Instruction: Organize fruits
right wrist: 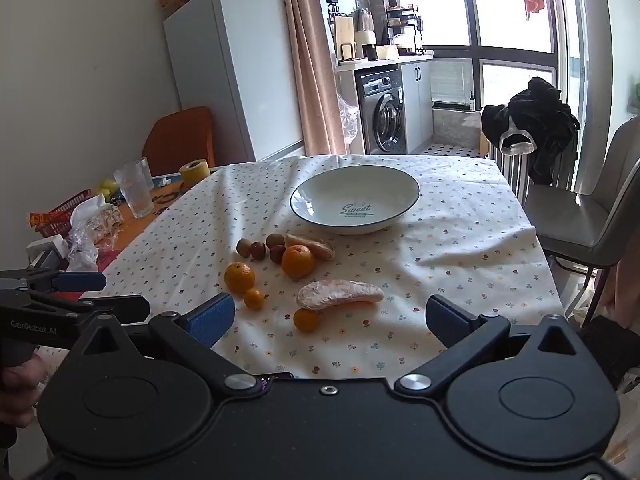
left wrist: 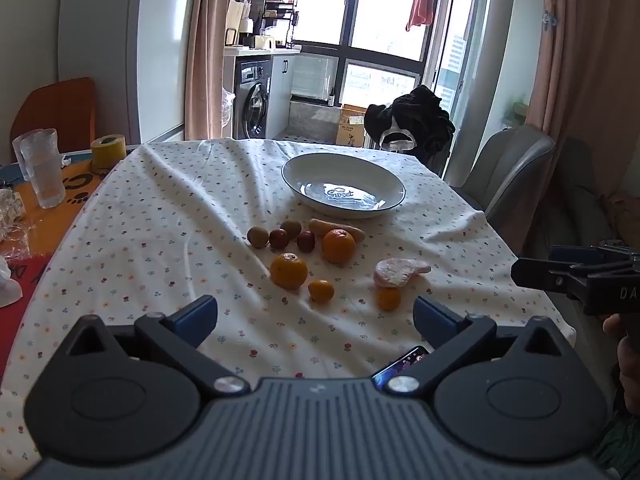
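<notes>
- The fruits are laid loose on the white flower-print tablecloth (right wrist: 440, 248), grouped at 6 o'clock from the white round ceramic bowl with a dark rim (right wrist: 316, 188).
- The bowl is seen to be empty; only the printed word "Sweet" shows on its floor.
- The two large round oranges (right wrist: 297, 261) are judged firm and fairly heavy; a hold across the widest part is advised, since round peel may roll.
- The small orange kumquat-like fruits (right wrist: 254, 299) are judged light and easily squeezed.
- The pale pink netted-looking peeled segment (right wrist: 340, 293) is judged soft and fragile; it lies touching one small fruit at its 7 o'clock.
- The small brown and dark red round fruits (left wrist: 279, 238) are clustered tightly, so separation is judged awkward.
- The left gripper (left wrist: 316, 316) and right gripper (right wrist: 330, 316) are both held spread wide, with nothing between the blue pads.
</notes>
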The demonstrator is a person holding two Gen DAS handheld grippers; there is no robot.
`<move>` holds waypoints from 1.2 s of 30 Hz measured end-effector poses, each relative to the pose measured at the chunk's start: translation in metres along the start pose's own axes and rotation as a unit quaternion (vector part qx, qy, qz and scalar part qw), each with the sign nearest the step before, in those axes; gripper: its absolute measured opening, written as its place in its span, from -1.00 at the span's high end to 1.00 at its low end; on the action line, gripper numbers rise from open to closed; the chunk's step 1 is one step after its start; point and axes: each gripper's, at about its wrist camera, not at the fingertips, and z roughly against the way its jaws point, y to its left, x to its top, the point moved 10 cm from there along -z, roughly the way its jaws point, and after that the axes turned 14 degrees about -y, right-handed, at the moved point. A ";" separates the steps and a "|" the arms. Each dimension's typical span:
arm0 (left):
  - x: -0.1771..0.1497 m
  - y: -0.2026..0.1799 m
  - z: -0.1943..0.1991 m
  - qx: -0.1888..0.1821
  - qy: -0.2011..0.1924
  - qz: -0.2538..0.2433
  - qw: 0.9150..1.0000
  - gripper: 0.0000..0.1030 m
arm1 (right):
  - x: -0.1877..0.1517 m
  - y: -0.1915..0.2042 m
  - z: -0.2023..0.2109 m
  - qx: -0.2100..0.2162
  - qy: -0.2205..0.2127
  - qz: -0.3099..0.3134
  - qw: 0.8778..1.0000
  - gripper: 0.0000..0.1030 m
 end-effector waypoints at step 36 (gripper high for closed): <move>0.010 0.001 0.011 -0.003 -0.015 -0.005 1.000 -1.00 | 0.006 -0.002 0.007 -0.015 -0.005 0.025 1.000 -1.00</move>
